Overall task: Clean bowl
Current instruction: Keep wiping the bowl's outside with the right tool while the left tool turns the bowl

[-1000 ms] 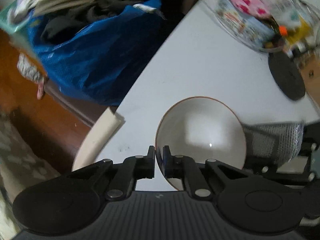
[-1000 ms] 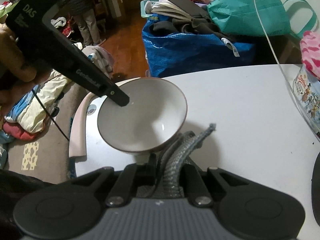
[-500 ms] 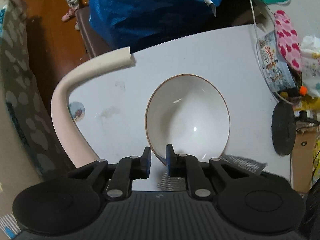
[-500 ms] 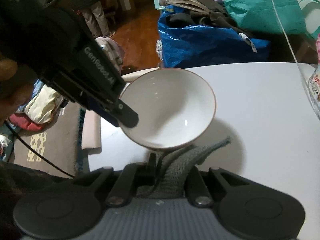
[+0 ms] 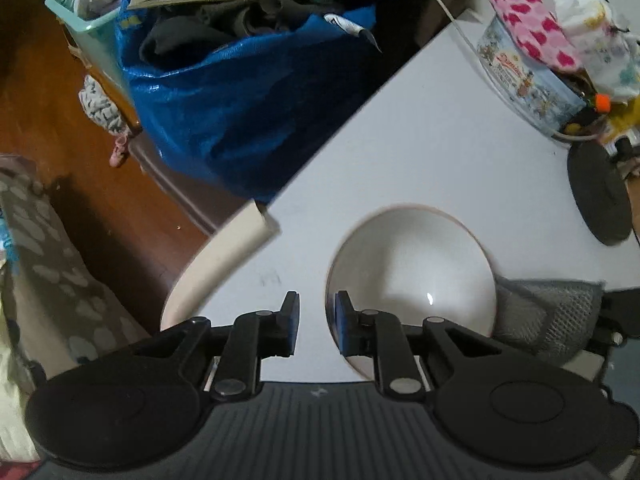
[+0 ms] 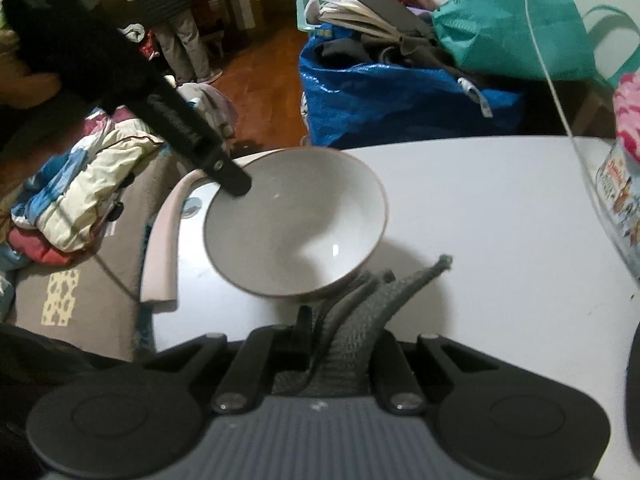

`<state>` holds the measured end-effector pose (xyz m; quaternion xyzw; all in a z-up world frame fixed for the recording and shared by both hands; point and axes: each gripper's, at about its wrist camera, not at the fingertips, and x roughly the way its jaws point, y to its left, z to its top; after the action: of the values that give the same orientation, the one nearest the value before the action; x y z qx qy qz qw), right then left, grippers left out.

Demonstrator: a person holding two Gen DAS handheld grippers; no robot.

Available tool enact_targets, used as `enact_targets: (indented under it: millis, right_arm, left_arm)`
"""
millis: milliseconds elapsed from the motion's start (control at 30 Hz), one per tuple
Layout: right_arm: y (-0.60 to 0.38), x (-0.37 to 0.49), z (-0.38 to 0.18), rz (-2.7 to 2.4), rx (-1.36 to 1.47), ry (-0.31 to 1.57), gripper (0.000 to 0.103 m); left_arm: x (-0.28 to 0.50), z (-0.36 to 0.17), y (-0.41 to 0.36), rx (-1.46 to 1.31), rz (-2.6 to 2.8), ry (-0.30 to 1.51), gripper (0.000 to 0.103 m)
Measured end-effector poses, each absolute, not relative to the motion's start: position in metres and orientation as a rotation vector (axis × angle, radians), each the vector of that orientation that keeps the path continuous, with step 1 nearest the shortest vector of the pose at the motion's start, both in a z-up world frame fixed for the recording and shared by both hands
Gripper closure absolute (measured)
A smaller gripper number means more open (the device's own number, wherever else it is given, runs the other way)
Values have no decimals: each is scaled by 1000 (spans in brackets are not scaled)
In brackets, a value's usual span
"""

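- White ceramic bowl w/ thin brown rim (image 5: 412, 268), empty, sits upright on white round tabletop (image 5: 420, 152), near table edge on the side w/ the cream foam edge guard (image 5: 224, 260).
- Left gripper (image 5: 316, 322): black, blue-padded fingers; jaws opening, narrow gap betw. pads. Near rim of bowl falls at the inner face of one pad; left-wrist view blurred there, contact not resolvable. No pinch visible.
- Right-wrist view: one finger of left gripper (image 6: 234, 180) reaches down over bowl's (image 6: 296, 220) far-left rim, tip inside the rim line.
- Right gripper (image 6: 340, 332): jaws nearly together, pinching grey knitted mesh cloth (image 6: 360, 312). Cloth bunched betw. fingers, one twisted corner sticking up and to the right.
- Cloth lies just beside bowl on its near side, apparently touching the outer wall; seen in left-wrist view as grey mesh (image 5: 548, 312) against bowl's right edge.
- Bowl interior: single light glint near bottom, shadow over the left half.
- Surroundings: blue plastic tote bag (image 5: 248, 100) stuffed w/ dark clothing on floor beyond table; teal fabric bag (image 6: 508, 28) on top of it.
- Printed round tin (image 5: 524, 80) w/ pink heart-pattern cloth (image 5: 528, 24) at far right of table; flat black disc (image 5: 600, 196) near it.
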<state>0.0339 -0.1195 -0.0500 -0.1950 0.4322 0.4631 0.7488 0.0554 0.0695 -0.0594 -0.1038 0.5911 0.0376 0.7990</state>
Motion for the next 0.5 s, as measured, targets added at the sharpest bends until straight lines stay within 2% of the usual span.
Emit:
enact_targets:
  millis: [67, 100, 167, 500]
  right_arm:
    - [-119, 34, -50, 1019, -440, 943, 92]
    - [-118, 34, -50, 1024, -446, 941, 92]
    - [-117, 31, -50, 1044, -460, 936, 92]
    - [-108, 22, -55, 1059, -480, 962, 91]
  left_arm:
    - [59, -65, 70, -220, 30, 1275, 86]
    - [58, -68, 71, -236, 15, 1279, 92]
    - [53, -69, 71, -266, 28, 1275, 96]
    - [19, -76, 74, -627, 248, 1296, 95]
